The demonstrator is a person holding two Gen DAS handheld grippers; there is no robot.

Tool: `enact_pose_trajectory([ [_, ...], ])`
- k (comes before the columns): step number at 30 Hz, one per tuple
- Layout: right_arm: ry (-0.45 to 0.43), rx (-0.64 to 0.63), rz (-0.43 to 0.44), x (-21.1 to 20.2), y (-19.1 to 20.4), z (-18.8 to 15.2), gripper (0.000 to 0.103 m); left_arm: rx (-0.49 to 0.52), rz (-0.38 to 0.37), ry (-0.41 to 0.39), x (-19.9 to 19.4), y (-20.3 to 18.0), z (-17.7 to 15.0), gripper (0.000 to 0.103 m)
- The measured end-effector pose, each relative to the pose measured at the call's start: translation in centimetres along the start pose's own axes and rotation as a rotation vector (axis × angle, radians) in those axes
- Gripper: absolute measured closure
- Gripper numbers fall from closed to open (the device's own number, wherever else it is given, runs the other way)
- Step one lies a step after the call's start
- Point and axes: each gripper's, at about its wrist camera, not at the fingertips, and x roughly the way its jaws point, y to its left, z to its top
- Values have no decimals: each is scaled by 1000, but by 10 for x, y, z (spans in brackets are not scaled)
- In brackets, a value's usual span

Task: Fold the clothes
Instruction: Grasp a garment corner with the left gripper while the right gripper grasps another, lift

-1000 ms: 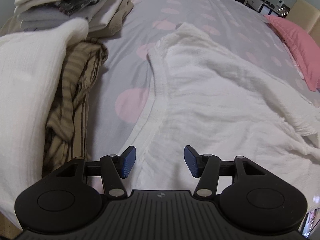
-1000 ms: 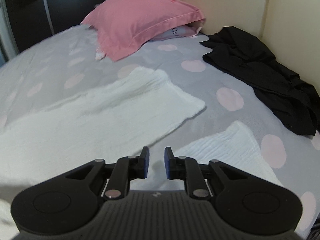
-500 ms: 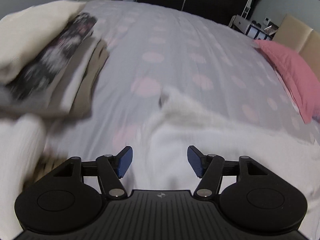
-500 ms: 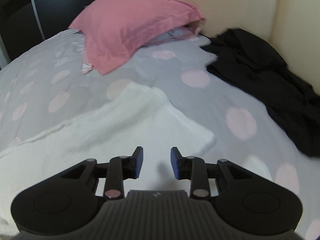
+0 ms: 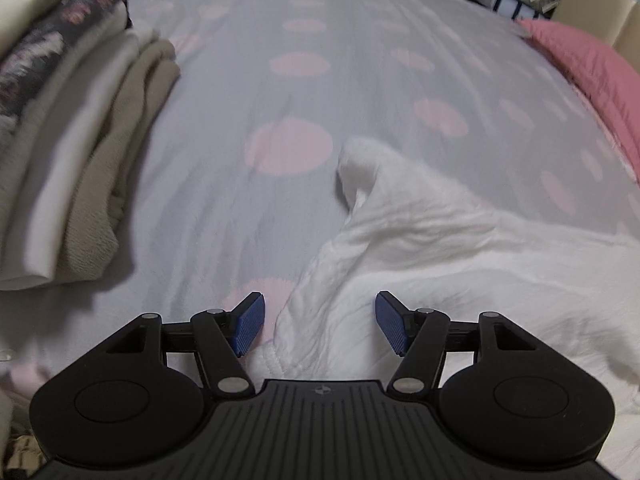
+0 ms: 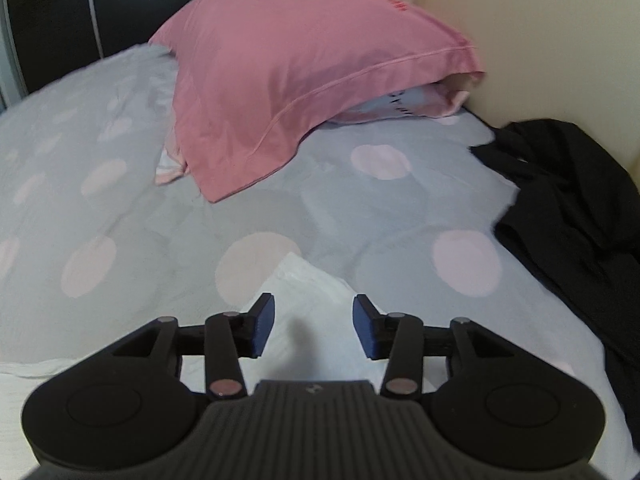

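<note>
Two grippers hang over a bed (image 5: 224,184) whose cover is smooth grey cloth printed with round pale pink dots. The left gripper (image 5: 319,326) has its blue ribbed pads wide apart and nothing is pressed between them; below the gap lies the hemmed edge of a white garment (image 5: 432,248). This garment is of crinkled, gauze-like cotton with many small wrinkles, and one corner of it stands up in a soft peak a little ahead of the fingers. To the left of it, well apart, lies a stack of folded clothes (image 5: 80,128): beige knitted layers, pale cream layers and one dark piece with a flower pattern, all blurred. A pink pillow (image 5: 592,76) lies at the far right.

The right gripper (image 6: 314,328) has just been opening its jaws, and they stand apart with nothing gripped. A pointed end of the same white garment (image 6: 308,288) lies flat on the cover under the gap. Beyond it sits the puffy pink pillow (image 6: 288,80) with a stitched border, and a crumpled black garment (image 6: 572,216) lies at the right by the cream headboard (image 6: 540,32).
</note>
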Motion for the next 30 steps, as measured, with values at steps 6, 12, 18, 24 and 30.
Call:
enact_pose_trajectory([
  [6,-3,-60,-47,43,12,10,40,42,24,-19,5,-5,-1,42],
  [12,12,-118,-23,58,28,11,92,54,49,-69,7,-15,4,52],
  [18,-27,-121,-70,30,22,27,95,73,53,-85,7,-30,14,96],
  [24,-125,-66,-102,-26,-1,52,95,32,60,-159,-21,-27,26,97],
  [30,-267,11,-107,-99,-20,75,95,44,36,-266,-74,-37,36,97],
])
